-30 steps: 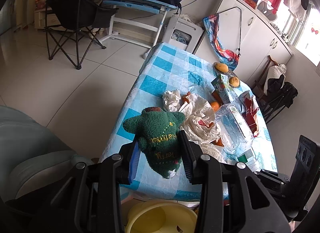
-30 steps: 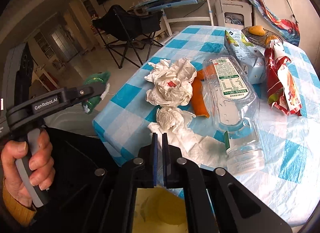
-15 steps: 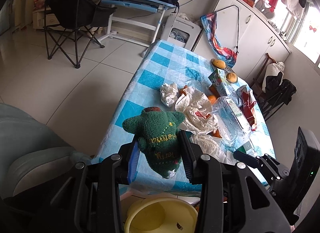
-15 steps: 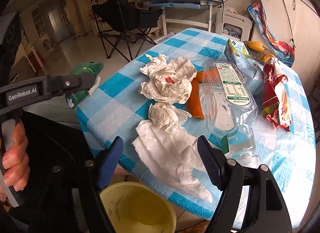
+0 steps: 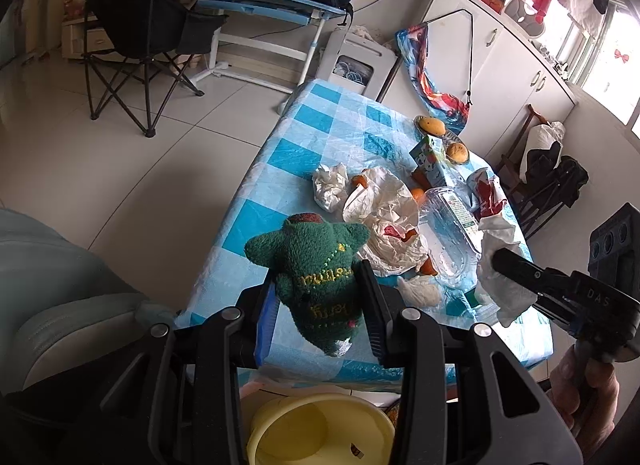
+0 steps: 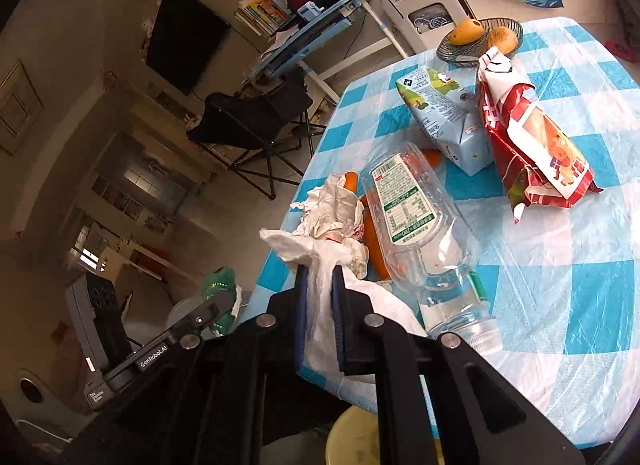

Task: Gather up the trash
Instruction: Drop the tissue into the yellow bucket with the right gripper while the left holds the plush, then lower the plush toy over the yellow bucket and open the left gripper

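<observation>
My left gripper is shut on a green plush toy and holds it above the near edge of the blue checked table. My right gripper is shut on a white paper napkin, lifted off the table; it also shows in the left wrist view. On the table lie crumpled tissues, a crumpled white wrapper, a clear plastic bottle, a milk carton and a red snack bag. A yellow bin stands below the table edge.
A dish with mangoes sits at the table's far end. Orange peel lies by the bottle. A black folding chair and a blue desk stand beyond. A grey seat is at the left.
My right gripper opened, moved in to the table edge and closed on the white napkin, lifting it. My left gripper kept holding the plush toy nearly still.
</observation>
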Demonstrator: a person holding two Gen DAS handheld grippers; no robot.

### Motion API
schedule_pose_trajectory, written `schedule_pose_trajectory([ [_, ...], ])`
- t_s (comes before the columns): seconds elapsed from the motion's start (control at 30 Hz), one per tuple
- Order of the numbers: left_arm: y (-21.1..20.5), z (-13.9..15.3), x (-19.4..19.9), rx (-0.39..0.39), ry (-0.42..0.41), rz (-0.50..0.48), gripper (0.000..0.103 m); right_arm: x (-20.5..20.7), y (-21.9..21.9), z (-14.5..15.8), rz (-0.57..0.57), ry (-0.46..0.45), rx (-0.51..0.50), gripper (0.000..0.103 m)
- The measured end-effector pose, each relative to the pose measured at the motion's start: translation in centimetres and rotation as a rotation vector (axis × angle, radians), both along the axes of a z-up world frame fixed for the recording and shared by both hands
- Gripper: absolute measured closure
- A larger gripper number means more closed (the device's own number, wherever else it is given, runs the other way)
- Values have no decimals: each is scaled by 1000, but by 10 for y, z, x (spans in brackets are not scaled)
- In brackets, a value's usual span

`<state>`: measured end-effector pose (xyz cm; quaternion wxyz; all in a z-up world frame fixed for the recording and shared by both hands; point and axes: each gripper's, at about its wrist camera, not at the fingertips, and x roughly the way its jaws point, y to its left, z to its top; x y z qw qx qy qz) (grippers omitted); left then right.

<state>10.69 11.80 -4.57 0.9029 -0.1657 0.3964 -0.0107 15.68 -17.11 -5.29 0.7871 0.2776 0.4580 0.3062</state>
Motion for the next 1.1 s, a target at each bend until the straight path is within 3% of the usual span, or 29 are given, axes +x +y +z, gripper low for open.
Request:
schedule_pose_trajectory([
  [0.37, -17, 4, -7, 37, -27, -52, 67, -57, -1, -11, 15, 47, 120, 91],
  [0.73, -46, 0, -36, 120, -19, -145, 67, -121, 47, -59, 151, 215, -42, 86],
  [0.8, -50, -3, -44, 131, -9, -154, 67, -129, 48, -67, 158, 241, -101, 76],
  [0.83, -52, -5, -48, 135, -5, -160, 67, -129, 48, -69, 159, 249, -122, 61],
  [0.87, -53, -6, -52, 140, 1, -164, 67, -131, 47, -68, 156, 247, -136, 57],
  [1.1, -68, -15, -75, 167, 42, -212, 67, -141, 22, -46, 57, 142, -194, 50],
])
